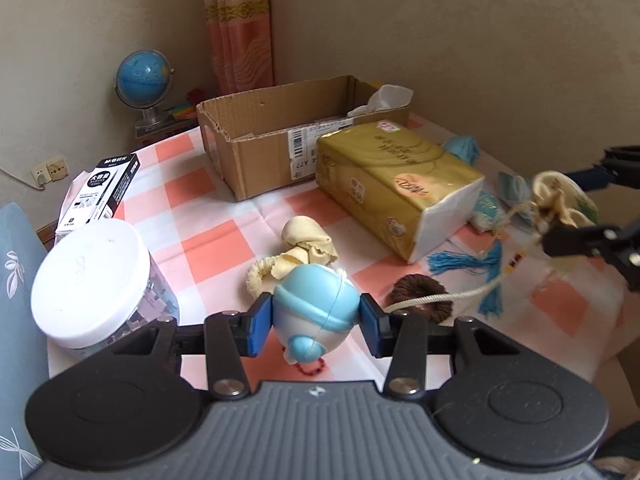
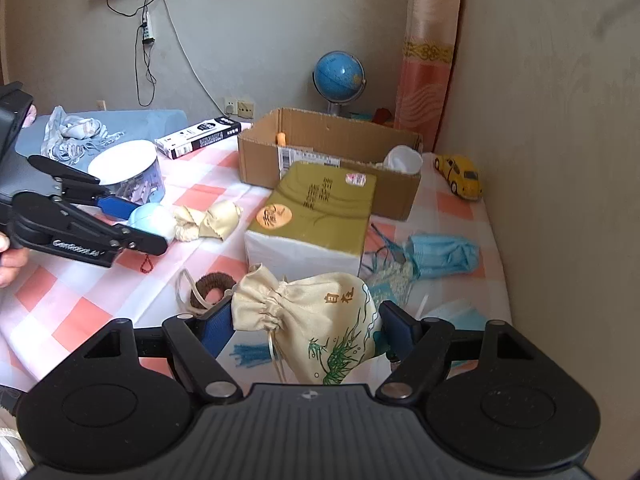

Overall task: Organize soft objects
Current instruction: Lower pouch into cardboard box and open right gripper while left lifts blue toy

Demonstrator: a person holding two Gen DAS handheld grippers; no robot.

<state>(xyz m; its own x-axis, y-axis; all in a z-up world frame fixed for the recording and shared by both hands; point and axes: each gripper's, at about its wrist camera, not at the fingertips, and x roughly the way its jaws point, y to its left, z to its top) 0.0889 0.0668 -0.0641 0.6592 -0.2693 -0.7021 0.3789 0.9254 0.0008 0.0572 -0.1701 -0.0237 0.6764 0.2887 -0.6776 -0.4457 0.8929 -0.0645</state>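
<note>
Jaws of left gripper (image 1: 316,322) clamp blue toy (image 1: 316,308); right gripper (image 2: 306,330) clamps drawstring pouch (image 2: 320,320).

Both grippers, left gripper (image 1: 316,322) and right gripper (image 2: 306,330), show black linkage arms, silver screws, blue pads, ribbed grey housings; white lettering on the left's arm, bare skin behind it

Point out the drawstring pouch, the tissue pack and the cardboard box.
drawstring pouch (image 2: 320,320): right wrist view, on its cream body between the fingers.
tissue pack (image 2: 320,208): right wrist view, on its gold top face.
cardboard box (image 1: 256,148): left wrist view, on its front wall.
</note>
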